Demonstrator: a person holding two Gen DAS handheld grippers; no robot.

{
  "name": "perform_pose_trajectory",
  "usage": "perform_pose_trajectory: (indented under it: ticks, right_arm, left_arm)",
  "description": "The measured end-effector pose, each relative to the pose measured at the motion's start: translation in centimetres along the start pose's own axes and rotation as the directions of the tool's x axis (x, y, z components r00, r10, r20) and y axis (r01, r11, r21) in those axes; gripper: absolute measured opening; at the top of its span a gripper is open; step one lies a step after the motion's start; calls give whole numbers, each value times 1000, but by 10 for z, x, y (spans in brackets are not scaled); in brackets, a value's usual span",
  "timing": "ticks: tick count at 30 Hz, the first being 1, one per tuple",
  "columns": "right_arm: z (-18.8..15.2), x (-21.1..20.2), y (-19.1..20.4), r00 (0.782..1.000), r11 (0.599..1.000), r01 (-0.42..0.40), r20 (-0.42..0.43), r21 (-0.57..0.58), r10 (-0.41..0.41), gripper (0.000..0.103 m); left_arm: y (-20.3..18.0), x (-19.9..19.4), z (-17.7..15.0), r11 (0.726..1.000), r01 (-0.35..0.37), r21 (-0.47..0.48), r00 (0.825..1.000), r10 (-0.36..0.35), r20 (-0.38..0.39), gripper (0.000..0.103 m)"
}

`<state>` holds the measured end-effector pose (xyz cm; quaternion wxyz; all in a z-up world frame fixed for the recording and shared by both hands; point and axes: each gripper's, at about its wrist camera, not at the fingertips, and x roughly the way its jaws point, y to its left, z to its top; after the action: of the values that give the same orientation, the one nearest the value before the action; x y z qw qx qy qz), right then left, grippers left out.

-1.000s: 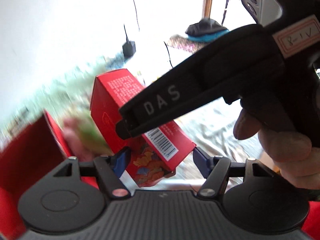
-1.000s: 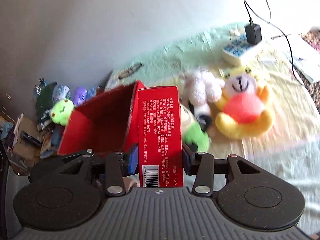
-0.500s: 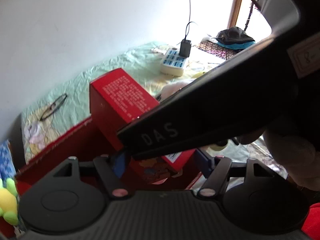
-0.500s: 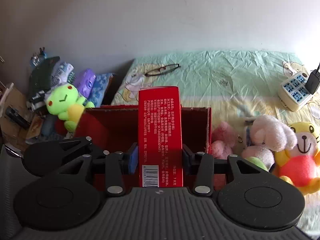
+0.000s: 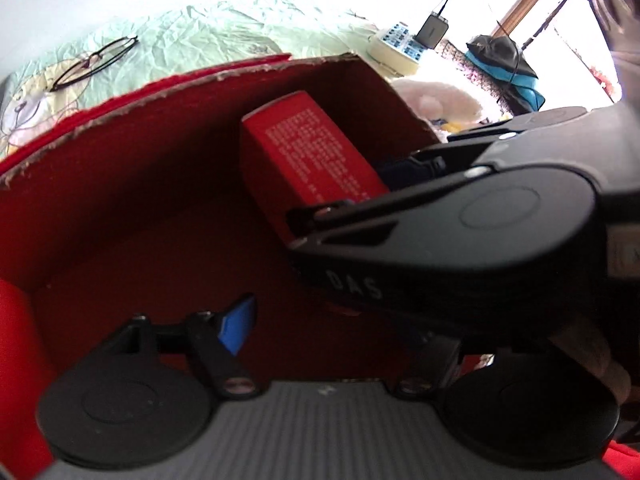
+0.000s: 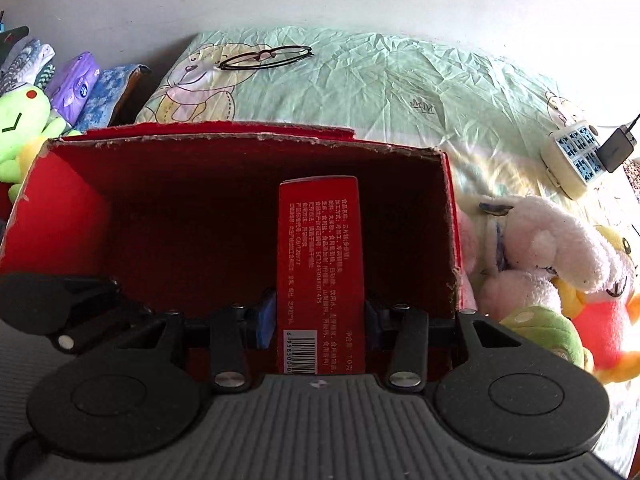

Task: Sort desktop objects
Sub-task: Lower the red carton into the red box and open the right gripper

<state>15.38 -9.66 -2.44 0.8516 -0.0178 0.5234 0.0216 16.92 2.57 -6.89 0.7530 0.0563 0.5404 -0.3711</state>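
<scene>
A small red carton (image 6: 320,248) with white print and a barcode is held upright inside a big open red cardboard box (image 6: 240,138). My right gripper (image 6: 320,320) is shut on it, blue pads pressed on both of its narrow sides. In the left wrist view the same carton (image 5: 308,152) hangs over the big box's floor (image 5: 160,240), with the right gripper (image 5: 400,184) crossing in front. My left gripper (image 5: 332,332) sits low in the big box. Its jaws are opening, with nothing between them. Its left pad (image 5: 238,328) shows; the right one is hidden.
Eyeglasses (image 6: 266,57) lie on the pale green sheet behind the big box. A power strip with a plug (image 6: 572,160) sits at the far right. Several plush toys (image 6: 540,248) crowd the box's right wall. A green frog plush (image 6: 20,116) and packets (image 6: 76,88) are on the left.
Both grippers swung over the big red box and sank into it, carrying the carton. The left gripper's pads have come away from the carton and spread wider.
</scene>
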Motion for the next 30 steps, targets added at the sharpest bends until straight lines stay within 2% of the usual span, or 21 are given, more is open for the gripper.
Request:
perform_pose_trajectory:
  ticks: [3, 6, 7, 10, 15, 17, 18, 20, 21, 24, 25, 27, 28, 30]
  right_arm:
    - [5, 3, 1, 999, 999, -44, -28, 33, 44, 46]
    - [8, 8, 3, 999, 1000, 24, -31, 13, -24, 45]
    - [8, 8, 5, 999, 1000, 21, -29, -5, -21, 46]
    - [7, 3, 7, 999, 999, -38, -37, -10, 38, 46]
    - [3, -17, 4, 998, 998, -55, 37, 6, 55, 50]
    - [2, -19, 1, 994, 994, -105, 27, 41, 103, 50]
    - [2, -18, -2, 988, 986, -156, 12, 67, 155, 48]
    - [4, -12, -7, 957, 948, -286, -15, 139, 291, 46]
    - [4, -8, -8, 947, 935, -312, -27, 169, 321, 44]
    - [4, -7, -7, 935, 919, -345, -8, 189, 353, 41]
    - [3, -9, -8, 936, 917, -346, 9, 198, 352, 41]
    - [1, -22, -14, 951, 933, -308, 81, 186, 298, 41]
    - [-1, -28, -16, 961, 947, -270, 115, 175, 253, 42]
    - [1, -28, -17, 978, 970, -189, 118, 153, 172, 43]
  left_arm:
    - [-7, -8, 1, 1000, -16, 15, 1000, 16, 0, 76]
    - [-1, -13, -2, 1000, -13, -19, 1000, 13, 3, 76]
    - [1, -15, -3, 999, -11, -33, 1000, 11, 9, 76]
    - [2, -21, -5, 999, -25, -42, 999, 26, 36, 76]
    - [1, -39, -15, 996, -68, -53, 994, 72, 76, 76]
    - [2, -43, -16, 993, -94, -66, 992, 100, 83, 76]
    - [0, -45, -16, 992, -98, -74, 991, 105, 85, 76]
    - [0, -49, -17, 991, -109, -80, 989, 116, 88, 76]
    - [0, -50, -17, 990, -118, -78, 988, 125, 92, 76]
    - [4, -57, -22, 987, -137, -88, 984, 146, 104, 76]
    - [4, -58, -23, 985, -144, -92, 982, 153, 107, 76]
    - [5, -60, -25, 984, -149, -101, 981, 160, 112, 76]
    - [5, -60, -25, 984, -146, -104, 981, 157, 112, 76]
    - [4, -59, -21, 982, -151, -112, 981, 163, 109, 76]
